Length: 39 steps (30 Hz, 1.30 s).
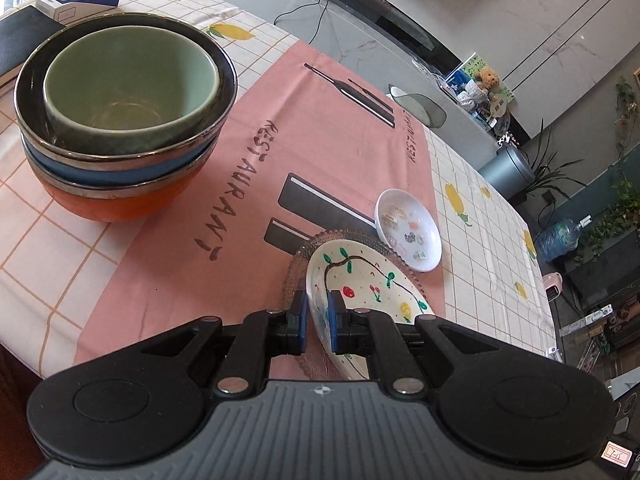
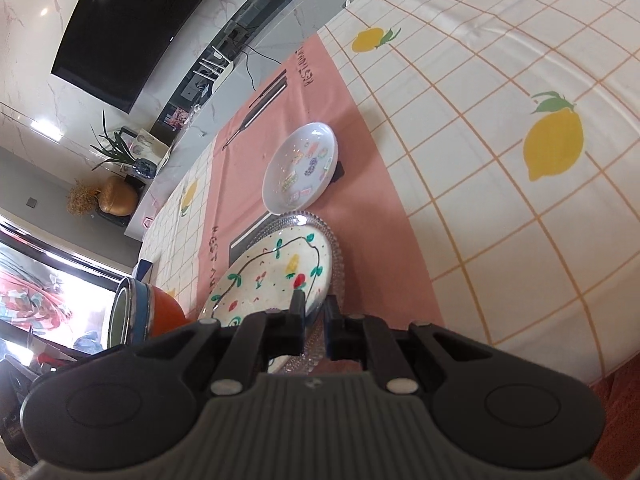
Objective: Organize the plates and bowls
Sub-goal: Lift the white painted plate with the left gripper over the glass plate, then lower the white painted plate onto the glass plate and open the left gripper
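Both tools clamp painted plate: left tool (image 1: 318, 326) and right tool (image 2: 314, 322) on opposite rims, over glass plate (image 1: 298, 256). Next, likely: small white dish (image 1: 408, 230) beside it — stack on top.

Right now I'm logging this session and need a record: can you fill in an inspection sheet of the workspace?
Surface: table under a white lemon-print checked cloth, with a pink "RESTAURANT" placemat on it.
Job's things: four nested bowls, green in black in blue in orange; white hand-painted fruit plate lying on a clear beaded glass plate; small white sticker-pattern dish beside them.
Clutter: boxes at the far corner.
Grippers: left gripper shut on the painted plate's rim; right gripper shut on the glass plate's rim.
Cables: black cable on the grey counter behind.
Surroundings: wall television, houseplants, water bottle.
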Each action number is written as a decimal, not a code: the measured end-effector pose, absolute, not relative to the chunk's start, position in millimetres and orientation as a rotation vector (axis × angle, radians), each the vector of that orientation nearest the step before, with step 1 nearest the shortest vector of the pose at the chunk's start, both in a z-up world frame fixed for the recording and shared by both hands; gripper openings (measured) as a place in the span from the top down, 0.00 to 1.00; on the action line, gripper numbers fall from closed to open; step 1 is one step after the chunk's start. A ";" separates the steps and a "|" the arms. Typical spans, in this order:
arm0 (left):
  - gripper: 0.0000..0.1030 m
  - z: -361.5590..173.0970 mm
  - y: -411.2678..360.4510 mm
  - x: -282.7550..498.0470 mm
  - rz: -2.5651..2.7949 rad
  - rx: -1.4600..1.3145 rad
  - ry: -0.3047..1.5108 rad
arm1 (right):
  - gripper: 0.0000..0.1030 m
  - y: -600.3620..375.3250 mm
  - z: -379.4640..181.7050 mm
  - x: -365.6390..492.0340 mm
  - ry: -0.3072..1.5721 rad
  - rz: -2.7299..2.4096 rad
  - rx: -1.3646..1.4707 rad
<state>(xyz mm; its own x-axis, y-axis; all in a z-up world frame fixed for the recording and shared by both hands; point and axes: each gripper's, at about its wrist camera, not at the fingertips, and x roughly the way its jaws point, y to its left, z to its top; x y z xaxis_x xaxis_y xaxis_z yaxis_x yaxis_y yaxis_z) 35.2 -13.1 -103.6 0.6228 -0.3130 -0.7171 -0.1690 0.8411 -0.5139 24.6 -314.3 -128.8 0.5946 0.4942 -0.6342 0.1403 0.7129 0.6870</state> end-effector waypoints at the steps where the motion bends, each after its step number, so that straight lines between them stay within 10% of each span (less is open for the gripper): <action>1: 0.89 -104.7 -13.8 35.3 -0.090 -0.582 0.914 | 0.94 -314.5 -127.9 24.6 0.929 0.228 0.765; 39: 0.86 -102.6 -41.0 29.3 -0.086 -0.285 0.985 | 0.94 -299.9 -129.2 20.4 0.933 0.187 0.618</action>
